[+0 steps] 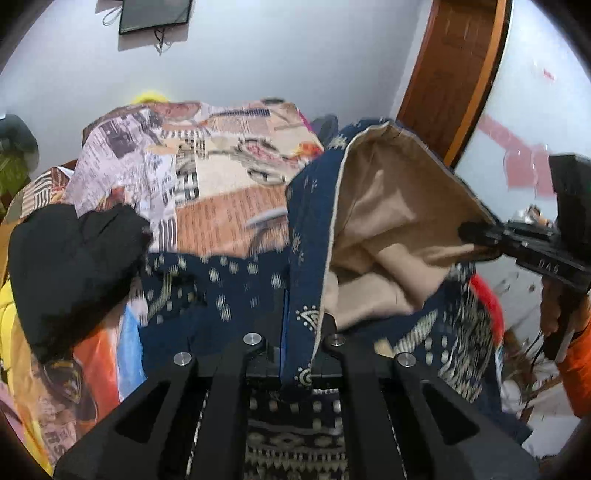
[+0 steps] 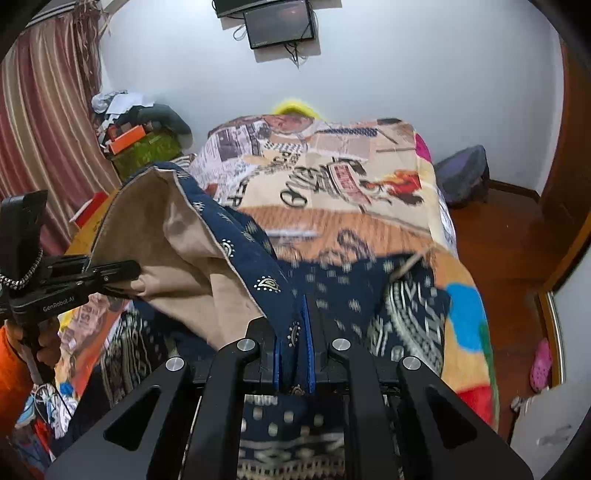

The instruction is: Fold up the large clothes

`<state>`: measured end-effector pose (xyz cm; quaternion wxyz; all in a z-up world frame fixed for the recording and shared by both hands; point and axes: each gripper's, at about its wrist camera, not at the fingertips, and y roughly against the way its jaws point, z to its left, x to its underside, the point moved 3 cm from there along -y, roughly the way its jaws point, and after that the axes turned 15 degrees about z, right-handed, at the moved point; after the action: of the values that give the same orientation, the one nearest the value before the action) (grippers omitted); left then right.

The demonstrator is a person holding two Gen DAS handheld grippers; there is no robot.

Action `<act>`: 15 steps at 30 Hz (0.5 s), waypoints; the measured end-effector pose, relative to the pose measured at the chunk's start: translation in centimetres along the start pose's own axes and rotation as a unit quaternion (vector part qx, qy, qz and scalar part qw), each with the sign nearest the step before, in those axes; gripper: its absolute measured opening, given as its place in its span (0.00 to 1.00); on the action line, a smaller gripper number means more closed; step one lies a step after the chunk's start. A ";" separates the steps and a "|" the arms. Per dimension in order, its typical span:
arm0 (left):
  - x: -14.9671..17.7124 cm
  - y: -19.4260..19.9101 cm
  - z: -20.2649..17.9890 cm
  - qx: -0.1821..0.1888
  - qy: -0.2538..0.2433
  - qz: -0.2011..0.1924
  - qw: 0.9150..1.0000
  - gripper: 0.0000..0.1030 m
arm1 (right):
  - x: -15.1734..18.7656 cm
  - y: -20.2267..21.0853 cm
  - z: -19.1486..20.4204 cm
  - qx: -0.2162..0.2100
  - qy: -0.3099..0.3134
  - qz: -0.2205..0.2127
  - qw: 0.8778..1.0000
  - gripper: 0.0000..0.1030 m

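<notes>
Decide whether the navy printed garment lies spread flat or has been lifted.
Lifted: both grippers pinch the navy printed garment's edge above the bed, tan lining showing.

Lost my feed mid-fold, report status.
Left gripper and right gripper shut on navy printed garment, edge lifted. Black cloth beside it on bed.

Both wrist views look down at a slant over the foot of the bed [image 1: 207, 192], facing its far end and the white wall [image 2: 406, 74] behind it. Each sits very close to the navy patterned garment [image 1: 236, 288]. Both share the bed's printed cover, the garment's raised tan lining and the wall-mounted screen [image 2: 280, 24]; each sees the other gripper at its edge.
</notes>
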<state>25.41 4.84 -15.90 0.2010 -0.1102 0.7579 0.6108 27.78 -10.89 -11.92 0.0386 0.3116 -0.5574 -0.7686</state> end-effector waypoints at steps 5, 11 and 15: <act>3.3 -2.0 -0.4 -0.014 0.007 0.049 0.999 0.07 | 2.2 -0.9 -0.3 0.009 -0.012 0.018 1.000 0.09; 6.9 -3.3 -0.1 -0.011 0.033 0.083 0.996 0.24 | 4.2 -1.7 -0.2 0.019 -0.019 0.031 0.999 0.11; 8.9 -2.9 0.4 -0.021 0.052 0.082 0.995 0.33 | 5.2 -1.4 0.1 0.029 -0.017 0.043 0.999 0.16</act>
<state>18.73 5.29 -22.49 0.1077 -0.0835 0.7606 0.6348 23.91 -12.42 -15.40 0.0532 0.2750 -0.5928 -0.7551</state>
